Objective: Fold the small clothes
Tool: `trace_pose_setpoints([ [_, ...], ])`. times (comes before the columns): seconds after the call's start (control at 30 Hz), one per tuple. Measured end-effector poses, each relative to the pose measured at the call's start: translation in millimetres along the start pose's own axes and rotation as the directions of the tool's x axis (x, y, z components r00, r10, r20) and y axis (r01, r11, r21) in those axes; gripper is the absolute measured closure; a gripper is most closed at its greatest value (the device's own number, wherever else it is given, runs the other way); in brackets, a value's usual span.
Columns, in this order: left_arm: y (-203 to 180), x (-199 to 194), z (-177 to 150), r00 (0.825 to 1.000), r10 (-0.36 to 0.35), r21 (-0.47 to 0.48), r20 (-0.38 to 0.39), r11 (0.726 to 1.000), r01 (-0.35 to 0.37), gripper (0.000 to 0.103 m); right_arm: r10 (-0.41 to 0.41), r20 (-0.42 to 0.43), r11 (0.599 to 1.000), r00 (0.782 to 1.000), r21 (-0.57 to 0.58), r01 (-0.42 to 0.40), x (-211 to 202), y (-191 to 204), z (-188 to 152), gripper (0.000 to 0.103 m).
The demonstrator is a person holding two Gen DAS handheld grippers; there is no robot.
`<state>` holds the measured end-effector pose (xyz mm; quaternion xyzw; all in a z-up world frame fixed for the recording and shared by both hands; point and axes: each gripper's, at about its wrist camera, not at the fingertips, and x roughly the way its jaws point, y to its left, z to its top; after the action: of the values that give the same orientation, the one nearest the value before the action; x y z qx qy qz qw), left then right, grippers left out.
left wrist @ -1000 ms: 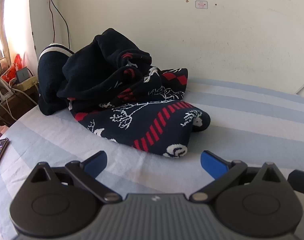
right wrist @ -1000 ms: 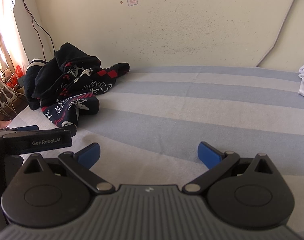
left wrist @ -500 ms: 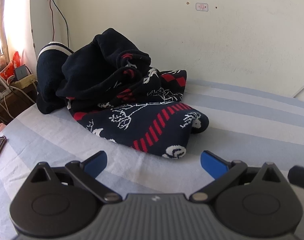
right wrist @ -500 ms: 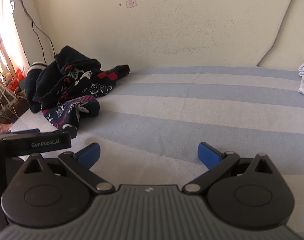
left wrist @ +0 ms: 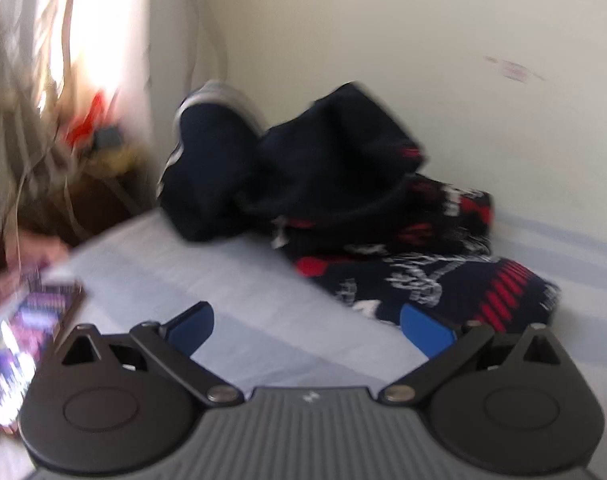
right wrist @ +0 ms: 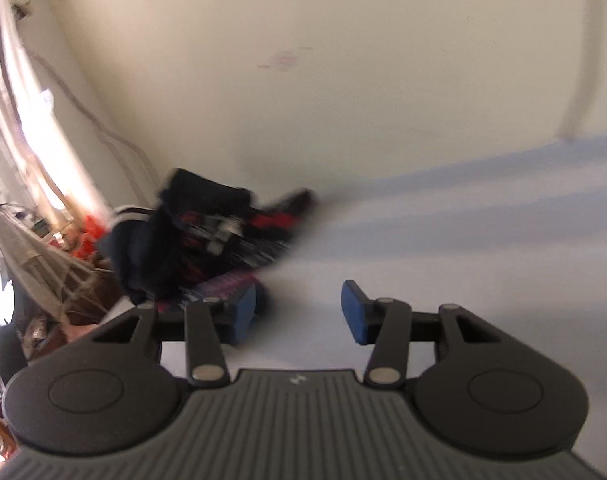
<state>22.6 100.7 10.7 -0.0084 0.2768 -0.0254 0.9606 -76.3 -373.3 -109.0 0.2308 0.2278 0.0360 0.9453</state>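
Observation:
A heap of dark navy clothes (left wrist: 343, 200) with red and white patterns lies on the striped bed against the wall. In the right wrist view the same heap (right wrist: 207, 236) is blurred, at the left. My left gripper (left wrist: 305, 326) is open just short of the heap's near edge, its right blue pad (left wrist: 425, 330) in front of the patterned knit. My right gripper (right wrist: 297, 312) has its jaws closing, half apart, with nothing between them. Its left pad (right wrist: 245, 312) is seen against the heap's lower edge.
The pale blue striped bed sheet (right wrist: 483, 248) stretches to the right. A phone with a lit screen (left wrist: 31, 320) lies at the bed's left edge. Beyond that edge are cables, red items and clutter (left wrist: 91, 128) under a bright window. The cream wall (right wrist: 343, 80) backs the bed.
Both views have swung left and blurred. The left gripper moved sideways, so the heap now sits right of centre. The right gripper rose and rolled, and its jaws narrowed from wide open.

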Motion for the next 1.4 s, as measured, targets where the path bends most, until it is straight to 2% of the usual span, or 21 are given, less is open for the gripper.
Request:
trace_pose_setpoints([
  [0.1,13.6,1.8,1.6,0.998,-0.060,-0.072,-0.009,0.996,0.059,0.000,0.036,-0.037,0.997,0.999,-0.062,-0.038,54.7,46.3,30.1,0.049],
  [0.17,14.8,0.6,0.7,0.996,-0.088,-0.079,-0.002,0.993,0.088,0.000,0.066,-0.073,0.995,0.995,-0.068,-0.071,102.5,71.9,45.6,0.032],
  [0.2,16.1,1.1,1.1,0.995,-0.098,-0.083,-0.001,0.992,0.098,0.000,0.080,-0.093,0.994,0.992,-0.068,-0.086,128.1,83.7,51.9,0.028],
  [0.3,20.4,8.6,2.2,0.993,-0.112,-0.113,-0.021,0.988,0.109,0.000,0.088,-0.143,0.994,0.986,-0.047,-0.096,192.3,103.8,59.9,0.024],
  [0.37,25.0,10.9,2.3,0.993,-0.115,-0.142,-0.036,0.984,0.109,0.000,0.062,-0.180,0.997,0.982,-0.037,-0.070,225.8,115.0,61.0,0.025],
  [0.4,27.7,12.4,2.2,0.992,-0.117,-0.157,-0.042,0.982,0.109,0.000,0.040,-0.191,0.998,0.981,-0.041,-0.049,241.3,119.9,59.0,0.030],
  [0.43,30.1,13.3,2.4,0.992,-0.120,-0.170,-0.047,0.979,0.111,0.000,0.023,-0.207,0.998,0.978,-0.057,-0.035,249.8,125.4,59.8,0.068],
  [0.47,31.9,13.9,2.3,0.991,-0.123,-0.180,-0.051,0.977,0.112,0.000,-0.004,-0.234,0.996,0.972,-0.086,-0.016,254.6,131.0,60.9,0.088],
  [0.5,33.0,13.9,2.1,0.991,-0.125,-0.185,-0.053,0.976,0.113,0.000,-0.035,-0.225,0.995,0.974,-0.095,0.014,250.9,136.8,64.5,0.088],
  [0.57,34.5,13.2,1.7,0.990,-0.132,-0.188,-0.053,0.975,0.120,0.000,-0.011,-0.107,0.995,0.994,-0.097,0.001,221.2,143.0,79.7,0.089],
  [0.67,35.2,12.4,1.8,0.988,-0.143,-0.190,-0.056,0.973,0.130,0.000,0.005,0.044,0.995,0.999,-0.101,0.000,150.7,140.1,118.4,0.089],
  [0.8,37.5,7.4,1.9,0.982,-0.186,-0.196,-0.034,0.965,0.176,0.000,-0.006,0.234,0.995,0.972,-0.095,0.029,29.5,119.8,163.6,0.089],
  [0.9,41.5,0.5,2.0,0.966,-0.259,-0.212,0.003,0.944,0.254,0.000,-0.051,0.297,0.993,0.954,-0.086,0.080,-61.2,99.4,171.5,0.089],
  [1.0,38.8,-8.0,1.9,0.934,-0.357,-0.193,0.022,0.915,0.354,0.000,-0.104,0.350,0.981,0.931,-0.116,0.153,-145.3,82.7,153.4,0.089],
  [1.13,19.4,-21.8,0.9,0.916,-0.400,-0.095,0.013,0.912,0.400,0.000,-0.264,0.316,0.955,0.911,-0.043,0.292,-232.9,43.9,107.2,0.089],
  [1.17,10.4,-24.3,1.4,0.913,-0.407,-0.062,0.000,0.911,0.407,0.000,-0.312,0.309,0.943,0.898,-0.010,0.331,-247.6,31.5,91.7,0.089],
  [1.27,-19.1,-22.1,3.0,0.905,-0.422,0.009,-0.055,0.906,0.423,0.000,-0.447,0.308,0.893,0.840,0.094,0.440,-282.1,-9.1,49.1,0.088],
  [1.3,-29.2,-20.5,3.7,0.900,-0.429,0.027,-0.075,0.901,0.432,0.000,-0.475,0.290,0.880,0.831,0.152,0.450,-291.6,-27.1,34.6,0.087],
  [1.4,-50.8,-15.6,10.2,0.878,-0.462,0.044,-0.121,0.881,0.470,0.000,-0.490,0.242,0.861,0.837,0.281,0.423,-293.0,-52.3,-4.7,0.082],
])
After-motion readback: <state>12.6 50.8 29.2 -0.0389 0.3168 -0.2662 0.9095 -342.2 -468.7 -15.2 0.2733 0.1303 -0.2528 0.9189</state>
